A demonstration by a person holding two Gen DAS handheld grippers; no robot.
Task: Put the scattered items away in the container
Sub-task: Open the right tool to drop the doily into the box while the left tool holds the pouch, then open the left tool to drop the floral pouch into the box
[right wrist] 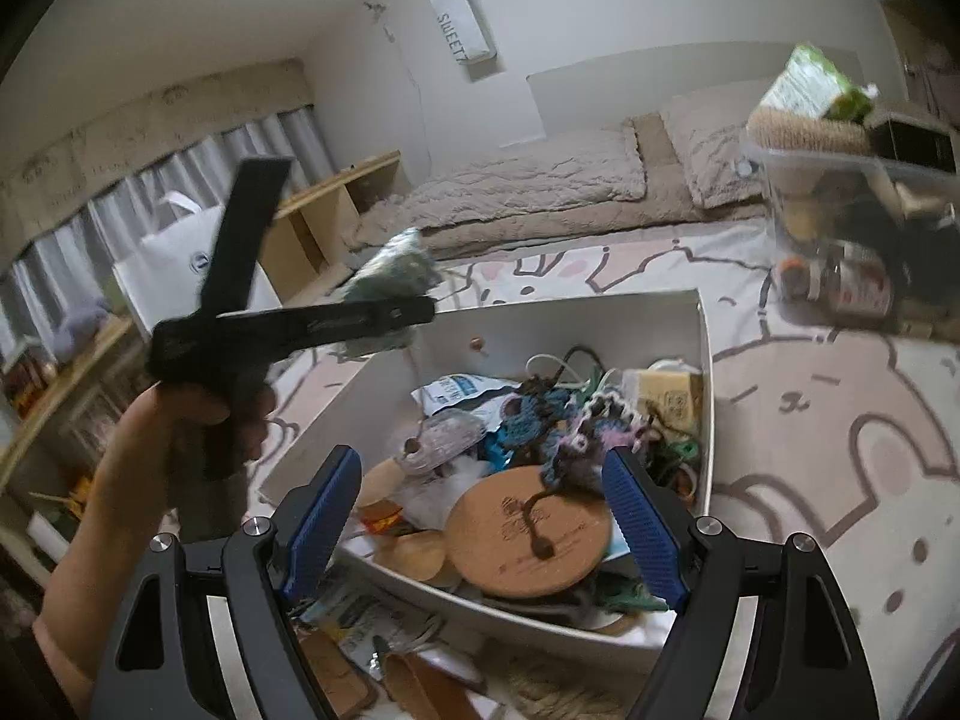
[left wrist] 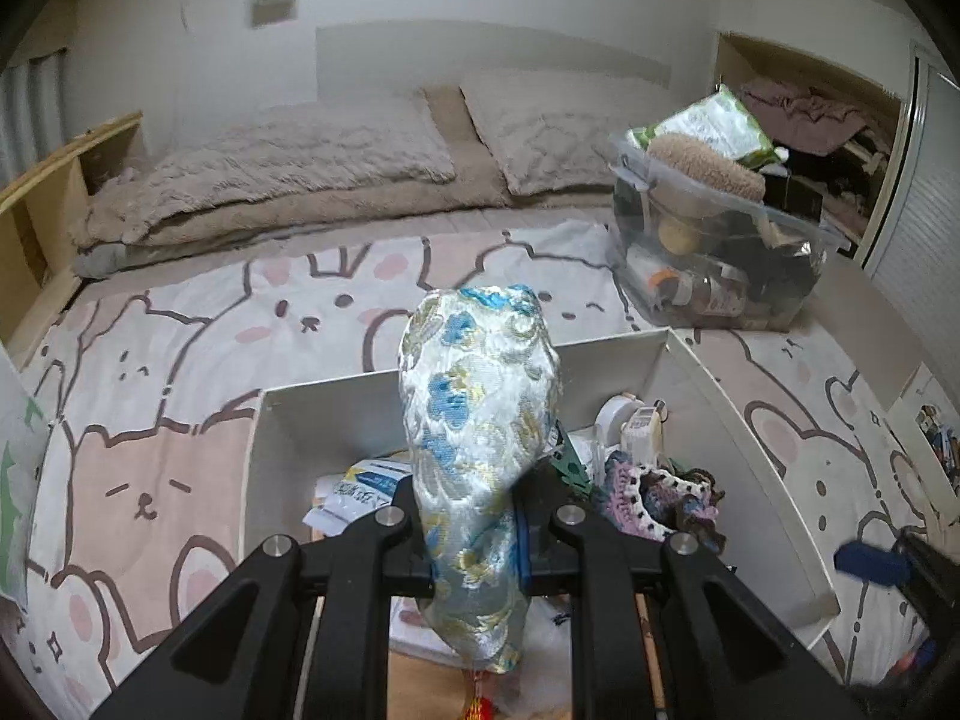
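White box (right wrist: 705, 372) on the bed: taken as landmark, partly filled with small items. Brocade pouch (left wrist: 480, 420): pinched upright by the left gripper (left wrist: 477, 546), held above the box's near side. Right gripper (right wrist: 486, 516): jaws spread wide, nothing between them, held over the box's near edge above a round wooden lid (right wrist: 528, 534). Clear bin (left wrist: 720, 252): seen beyond the box's far right corner.

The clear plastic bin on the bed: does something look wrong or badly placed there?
Yes. The clear plastic bin is overfilled: a green packet and a beige fuzzy item are heaped above its rim, the packet tilted, so no lid could sit flat. The bin stands near the bed's corner.
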